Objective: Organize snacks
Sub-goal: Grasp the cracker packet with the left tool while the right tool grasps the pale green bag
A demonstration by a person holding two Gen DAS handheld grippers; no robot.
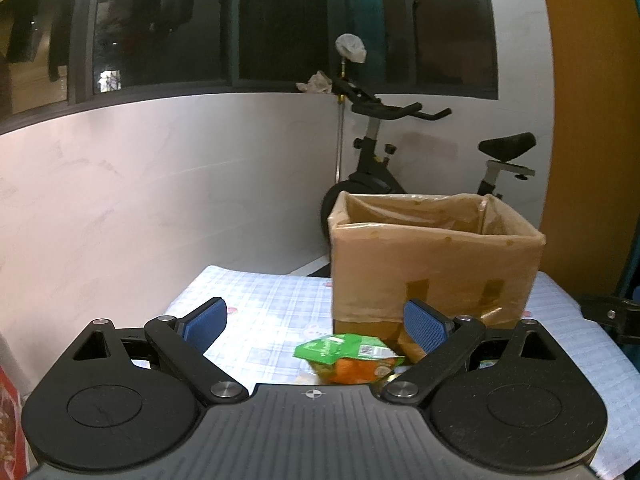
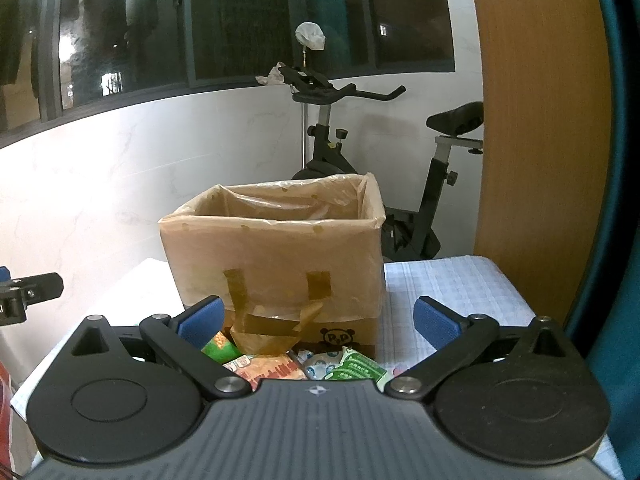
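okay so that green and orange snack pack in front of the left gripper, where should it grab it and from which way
Probably by the green top seam of the snack pack: it lies flat on the tablecloth before the cardboard box. Bring the open left gripper down from above, straddling the seam.

Brown cardboard box [image 1: 436,272], blue-checked tablecloth [image 1: 264,304], green-orange snack packet [image 1: 348,358]

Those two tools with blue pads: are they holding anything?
No. The left tool and right tool are both open and empty; the snacks lie loose below.
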